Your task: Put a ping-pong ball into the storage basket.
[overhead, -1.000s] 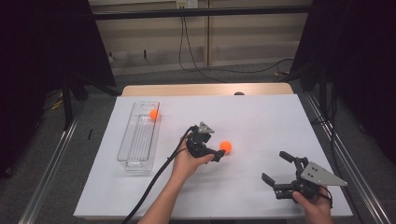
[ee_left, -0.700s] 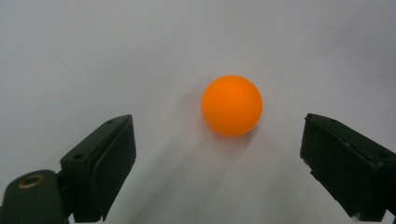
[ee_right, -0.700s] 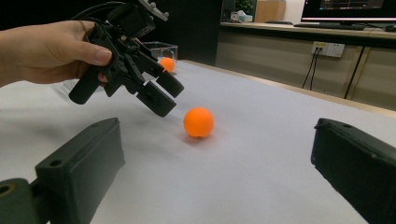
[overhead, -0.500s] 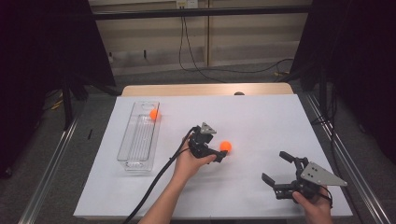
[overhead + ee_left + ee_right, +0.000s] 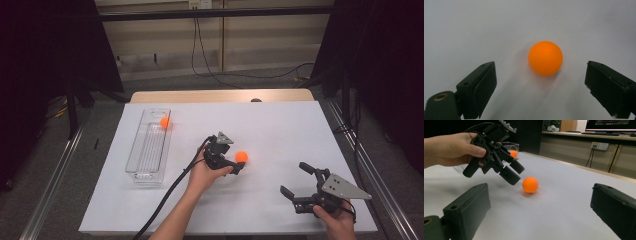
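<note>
Because the left gripper [image 5: 239,165] stands wide open, holding nothing, with the small orange plastic ball [image 5: 545,58] loose between its 2 jaws, an uneven closing could make the ball roll away.

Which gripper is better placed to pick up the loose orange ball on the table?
Left. The left gripper hangs right beside the orange ball, jaws open. The right gripper sits apart, near the table's front edge.

White table sheet [image 5: 280,125] bare across centre and upper right of frame; free passage there. Clear bin [image 5: 148,145] blocks left side, one orange ball [image 5: 164,122] at its far end. Loose ball [image 5: 241,156] sits mid-frame; right gripper [image 5: 300,185] occupies lower right.
</note>
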Demonstrator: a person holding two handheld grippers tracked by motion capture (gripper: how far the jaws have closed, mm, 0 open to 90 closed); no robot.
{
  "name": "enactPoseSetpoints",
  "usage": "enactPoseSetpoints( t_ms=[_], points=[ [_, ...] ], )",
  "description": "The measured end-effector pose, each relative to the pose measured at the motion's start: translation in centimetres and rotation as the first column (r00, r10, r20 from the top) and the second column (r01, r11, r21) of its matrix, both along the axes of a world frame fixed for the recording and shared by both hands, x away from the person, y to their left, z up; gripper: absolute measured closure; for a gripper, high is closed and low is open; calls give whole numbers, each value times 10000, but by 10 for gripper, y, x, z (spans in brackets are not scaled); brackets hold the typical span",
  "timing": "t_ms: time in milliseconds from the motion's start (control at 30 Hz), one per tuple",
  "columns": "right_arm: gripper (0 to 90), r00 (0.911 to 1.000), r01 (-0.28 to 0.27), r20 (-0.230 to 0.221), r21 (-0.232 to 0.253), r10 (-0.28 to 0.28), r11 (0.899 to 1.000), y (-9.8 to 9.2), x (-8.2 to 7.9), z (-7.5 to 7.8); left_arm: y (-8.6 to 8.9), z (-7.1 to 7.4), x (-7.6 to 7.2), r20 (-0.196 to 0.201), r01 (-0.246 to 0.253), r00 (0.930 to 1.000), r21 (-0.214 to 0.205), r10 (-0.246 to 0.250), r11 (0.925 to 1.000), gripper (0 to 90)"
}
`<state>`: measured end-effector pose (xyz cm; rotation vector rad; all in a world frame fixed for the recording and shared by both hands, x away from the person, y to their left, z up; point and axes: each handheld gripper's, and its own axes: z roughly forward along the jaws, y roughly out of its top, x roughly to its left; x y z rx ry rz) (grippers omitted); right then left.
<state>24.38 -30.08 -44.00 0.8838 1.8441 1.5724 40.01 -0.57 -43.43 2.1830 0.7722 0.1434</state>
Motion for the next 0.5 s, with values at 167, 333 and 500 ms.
enactPoseSetpoints(
  t_ms=[167,333,500],
  points=[
    [20,10000,13,-7,-10,-13,10000,0,0,0,-2,-1,0,84,8,10000,-35,-8,10000,107],
    [20,10000,32,-11,18,-32,10000,0,0,0,-5,-2,-1,90,76,9999,-39,-76,10000,108],
    [20,10000,9,-8,14,-9,10000,0,0,0,-7,-3,-1,137,146,9998,-9,-146,9999,124]
  ],
)
